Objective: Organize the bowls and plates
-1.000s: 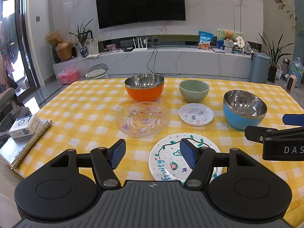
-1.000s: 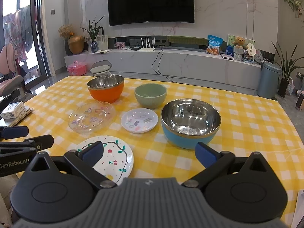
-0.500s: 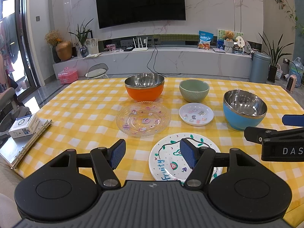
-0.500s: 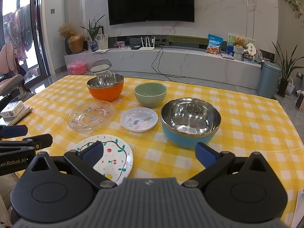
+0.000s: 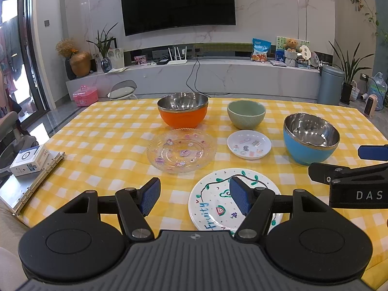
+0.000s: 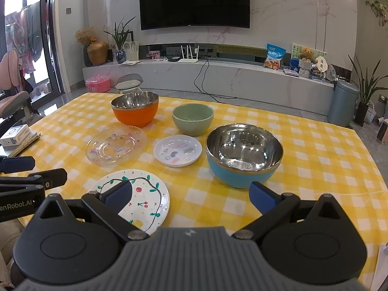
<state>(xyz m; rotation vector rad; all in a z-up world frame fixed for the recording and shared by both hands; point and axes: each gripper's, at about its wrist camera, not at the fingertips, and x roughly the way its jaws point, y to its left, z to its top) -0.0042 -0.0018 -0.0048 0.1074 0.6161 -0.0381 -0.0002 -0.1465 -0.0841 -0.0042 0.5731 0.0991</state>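
Nothing's really moved since before — both grippers, left point(image 5: 194, 195) and right point(image 6: 190, 197), gape wide and empty, so I'd approach the blue bowl point(image 6: 243, 155) at center frame squarely.

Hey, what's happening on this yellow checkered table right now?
A person holds two tongs above the near edge of the table, and nothing is picked up yet. The left tongs and right tongs are both open and empty. Three bowls, orange, green and blue, and three plates, glass, small white and painted, sit apart, unstacked.
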